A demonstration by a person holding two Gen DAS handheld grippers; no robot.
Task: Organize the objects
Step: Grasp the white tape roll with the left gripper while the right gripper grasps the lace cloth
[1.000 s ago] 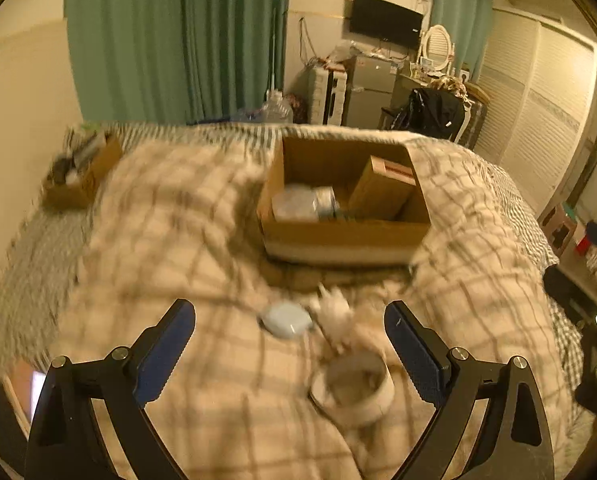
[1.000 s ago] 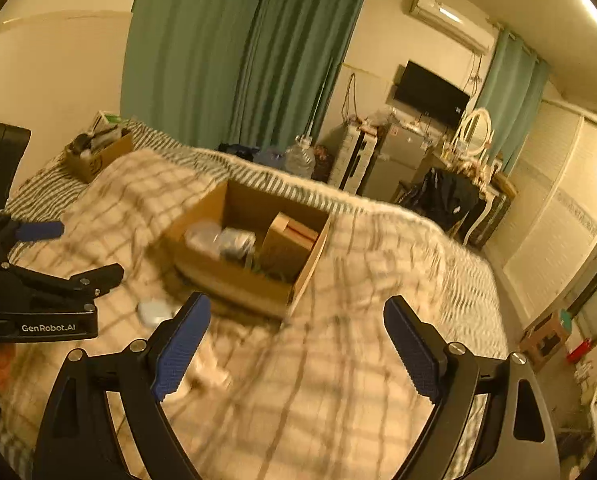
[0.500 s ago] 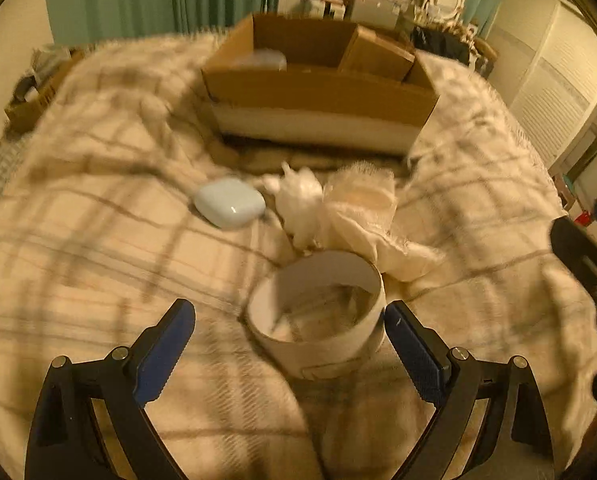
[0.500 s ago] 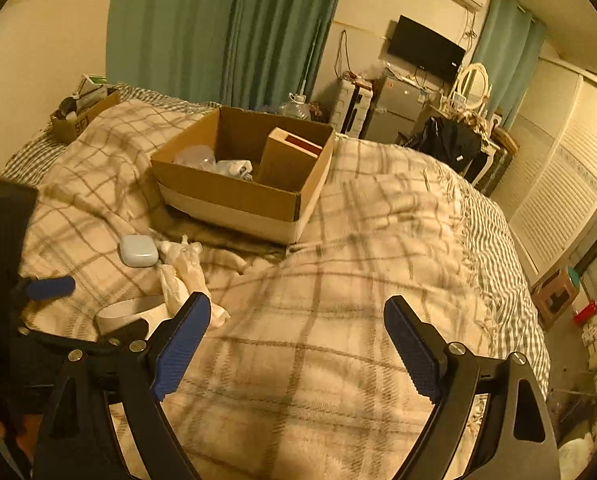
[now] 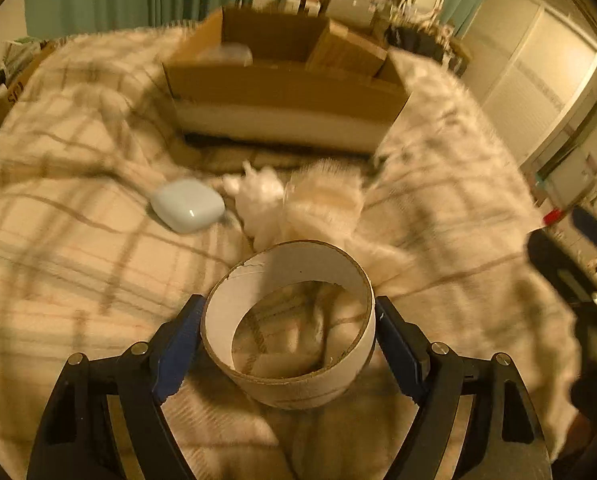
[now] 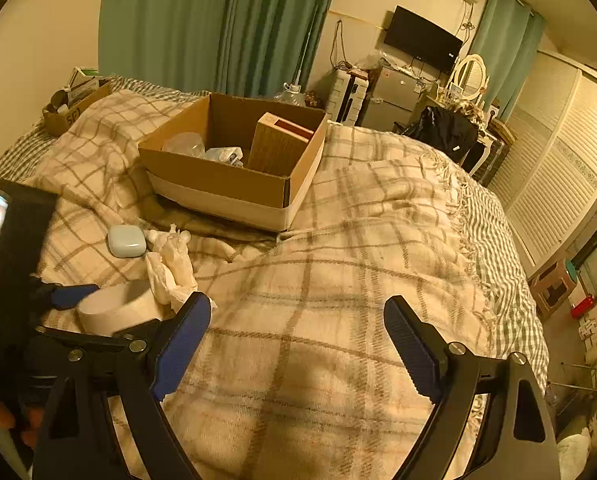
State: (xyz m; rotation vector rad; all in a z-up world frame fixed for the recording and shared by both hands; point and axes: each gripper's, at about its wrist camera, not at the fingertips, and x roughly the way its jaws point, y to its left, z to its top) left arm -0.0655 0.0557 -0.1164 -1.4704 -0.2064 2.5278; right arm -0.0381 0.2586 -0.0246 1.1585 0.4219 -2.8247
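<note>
Tape roll (image 5: 290,328) sits dead centre between the 2 fingers of the left claw (image 5: 289,332), lying on the plaid blanket (image 5: 78,264) of the bed with its open axis tilted up toward the camera, so the fingers bracket its curved outer wall from either side. Blue pads (image 5: 178,344) look touching or just off the wall on both sides; cannot tell if the squeeze is firm yet, view is motion-blurred. Right claw (image 6: 298,344) is spread wide, holding nothing, hovering over bare blanket well apart from the roll, so the left is clearly the nearer one. Cardboard box (image 5: 286,92) lies straight ahead of the left claw, beyond a pale earbud case (image 5: 188,206) and a crumpled white cloth (image 5: 298,204) that sit between roll and box. Likely next move: close on the roll, lift, carry it forward over those 2 items into the box.
</note>
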